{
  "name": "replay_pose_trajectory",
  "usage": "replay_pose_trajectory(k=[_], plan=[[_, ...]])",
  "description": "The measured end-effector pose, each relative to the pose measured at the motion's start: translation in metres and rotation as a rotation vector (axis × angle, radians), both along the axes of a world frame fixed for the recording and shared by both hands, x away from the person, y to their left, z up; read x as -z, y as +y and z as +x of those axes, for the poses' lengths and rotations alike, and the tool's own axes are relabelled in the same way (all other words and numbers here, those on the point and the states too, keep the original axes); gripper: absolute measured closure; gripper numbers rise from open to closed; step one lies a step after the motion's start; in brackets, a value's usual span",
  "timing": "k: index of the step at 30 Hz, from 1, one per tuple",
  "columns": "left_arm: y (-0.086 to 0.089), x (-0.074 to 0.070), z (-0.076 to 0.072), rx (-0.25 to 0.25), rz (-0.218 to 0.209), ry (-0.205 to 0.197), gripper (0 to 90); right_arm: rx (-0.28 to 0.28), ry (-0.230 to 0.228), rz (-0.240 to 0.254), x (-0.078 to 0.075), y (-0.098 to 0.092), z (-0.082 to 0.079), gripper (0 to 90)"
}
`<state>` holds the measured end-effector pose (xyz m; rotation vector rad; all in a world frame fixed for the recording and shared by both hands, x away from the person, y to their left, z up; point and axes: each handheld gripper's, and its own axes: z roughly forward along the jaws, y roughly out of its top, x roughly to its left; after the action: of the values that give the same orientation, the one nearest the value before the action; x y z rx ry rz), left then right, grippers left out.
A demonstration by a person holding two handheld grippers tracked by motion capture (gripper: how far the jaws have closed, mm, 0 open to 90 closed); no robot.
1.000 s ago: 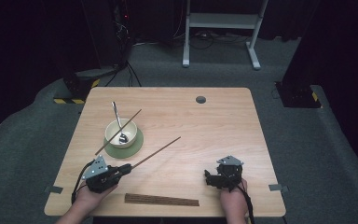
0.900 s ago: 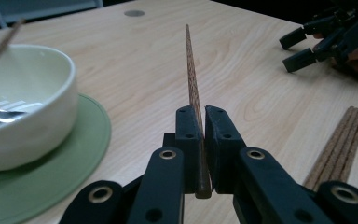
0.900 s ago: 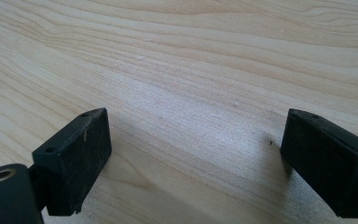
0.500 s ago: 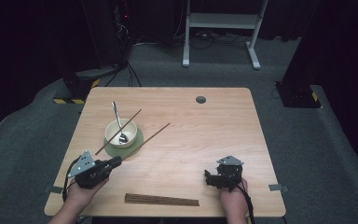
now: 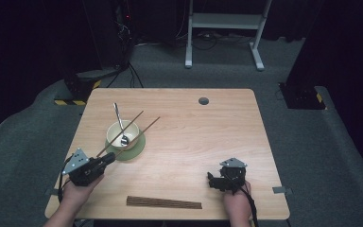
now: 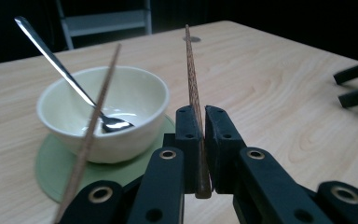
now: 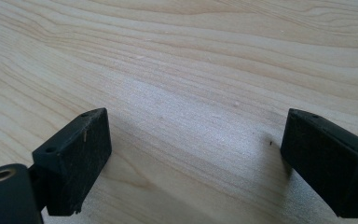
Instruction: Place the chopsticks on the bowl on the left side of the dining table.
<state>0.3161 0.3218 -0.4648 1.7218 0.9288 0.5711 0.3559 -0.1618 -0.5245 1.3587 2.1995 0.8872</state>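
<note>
A: Left gripper (image 5: 108, 160)?
B: Near the table's (image 5: 203, 137) front left corner, jaws clamped tight on one chopstick (image 6: 193, 88) close to its thick end. Seen from above, stick slanting up and away to the right past the bowl (image 5: 122, 134), tip over bare wood.

A: Second chopstick (image 5: 121, 134)?
B: Lying across the bowl's rim, lower end down beside the left gripper, upper end jutting out beyond the far rim. In the left gripper view, crossing the bowl's front just left of the jaws, blurred at the near end.

A: Inside the bowl?
B: Metal spoon (image 6: 70, 77), head in the bottom, handle leaning out over the far-left rim. Bowl itself cream, sitting on a round green mat (image 5: 135, 149).

A: Right gripper (image 5: 211, 180)?
B: Front right of the table, well apart from the bowl. Jaws spread wide, nothing between the pads, just wood grain below.

A: Anything else on the table?
B: Dark bundle of sticks (image 5: 164, 203) flat along the front edge, between the two hands. Small round hole (image 5: 203, 100) near the far edge.
</note>
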Motion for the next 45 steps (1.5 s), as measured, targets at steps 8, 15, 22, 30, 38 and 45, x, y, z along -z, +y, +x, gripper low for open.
replay_pose_trajectory(k=[8, 15, 22, 30, 38, 45], plan=[[0.019, 0.003, 0.002, -0.07, 0.011, 0.013, 84.1, -0.002, 0.001, 0.0, 0.0, 0.0, 0.001, 8.0], [0.026, 0.004, 0.009, -0.09, 0.0, 0.013, 84.1, -0.005, 0.001, 0.0, 0.0, 0.0, 0.001, 8.0], [0.029, 0.008, 0.011, -0.101, 0.016, 0.026, 84.1, -0.004, 0.0, 0.0, 0.0, 0.0, 0.001, 8.0], [0.035, 0.01, 0.018, -0.111, 0.0, 0.036, 84.1, -0.003, 0.0, 0.0, 0.0, 0.0, 0.001, 8.0], [0.028, 0.015, 0.024, -0.099, 0.039, 0.057, 84.1, 0.002, 0.0, -0.001, 0.0, 0.0, -0.001, 8.1], [0.025, 0.018, 0.028, -0.11, 0.055, 0.066, 84.0, 0.003, 0.004, 0.0, 0.0, 0.0, -0.001, 8.1]])
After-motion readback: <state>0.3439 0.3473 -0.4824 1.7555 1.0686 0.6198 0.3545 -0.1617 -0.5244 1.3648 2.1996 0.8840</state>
